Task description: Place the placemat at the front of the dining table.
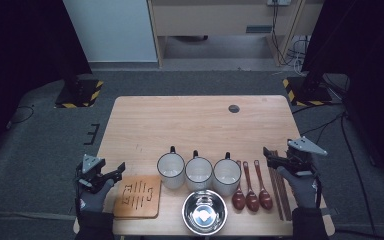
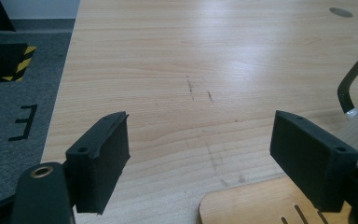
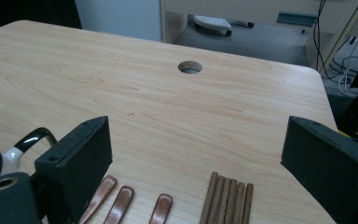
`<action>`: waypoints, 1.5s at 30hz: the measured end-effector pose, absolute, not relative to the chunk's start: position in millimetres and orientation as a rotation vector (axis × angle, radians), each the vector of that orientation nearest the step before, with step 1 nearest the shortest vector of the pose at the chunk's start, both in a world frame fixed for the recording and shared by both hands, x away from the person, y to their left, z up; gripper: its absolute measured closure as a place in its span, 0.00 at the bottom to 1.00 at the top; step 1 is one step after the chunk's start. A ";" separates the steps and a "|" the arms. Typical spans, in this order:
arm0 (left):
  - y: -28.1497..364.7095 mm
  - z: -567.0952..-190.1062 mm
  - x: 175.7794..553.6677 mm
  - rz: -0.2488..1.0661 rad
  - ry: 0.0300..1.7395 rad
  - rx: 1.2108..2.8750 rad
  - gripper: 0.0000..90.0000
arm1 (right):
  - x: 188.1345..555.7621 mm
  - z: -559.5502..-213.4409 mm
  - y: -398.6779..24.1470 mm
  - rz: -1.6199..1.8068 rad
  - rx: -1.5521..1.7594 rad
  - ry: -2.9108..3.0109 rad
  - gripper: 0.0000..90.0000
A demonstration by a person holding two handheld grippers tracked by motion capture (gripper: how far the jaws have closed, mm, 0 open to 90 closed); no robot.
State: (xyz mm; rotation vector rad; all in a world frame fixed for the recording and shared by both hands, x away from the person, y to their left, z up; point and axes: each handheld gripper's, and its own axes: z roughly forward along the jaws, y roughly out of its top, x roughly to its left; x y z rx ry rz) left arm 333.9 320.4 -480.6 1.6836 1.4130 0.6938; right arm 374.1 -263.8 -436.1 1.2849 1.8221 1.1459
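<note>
My left gripper (image 1: 115,173) hovers over the table's front left corner, beside a slotted wooden trivet (image 1: 137,196). Its jaws are open with nothing between them; in the left gripper view (image 2: 200,135) bare tabletop shows in the gap, with the trivet's edge (image 2: 261,205) below. My right gripper (image 1: 275,160) hangs open over the far ends of a bundle of brown chopsticks (image 1: 280,192), apart from them. In the right gripper view (image 3: 198,144) the chopsticks (image 3: 226,198) and three wooden spoon handles (image 3: 121,203) lie just below the empty jaws.
Three white mugs (image 1: 199,172) with black handles stand in a row near the front. A steel bowl (image 1: 204,212) sits in front of them, three wooden spoons (image 1: 251,192) to their right. The wooden table (image 1: 200,120) has a cable hole (image 1: 234,108) at the back.
</note>
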 end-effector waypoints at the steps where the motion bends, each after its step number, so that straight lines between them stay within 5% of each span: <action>1: 320.4 -480.0 332.9 0.691 1.413 1.680 0.21 | 374.1 -434.9 -262.7 1.147 1.283 1.821 0.10; 45: 315.0 -487.2 317.9 0.660 1.372 1.747 0.21 | 355.5 -361.5 -104.8 1.267 0.983 1.918 0.08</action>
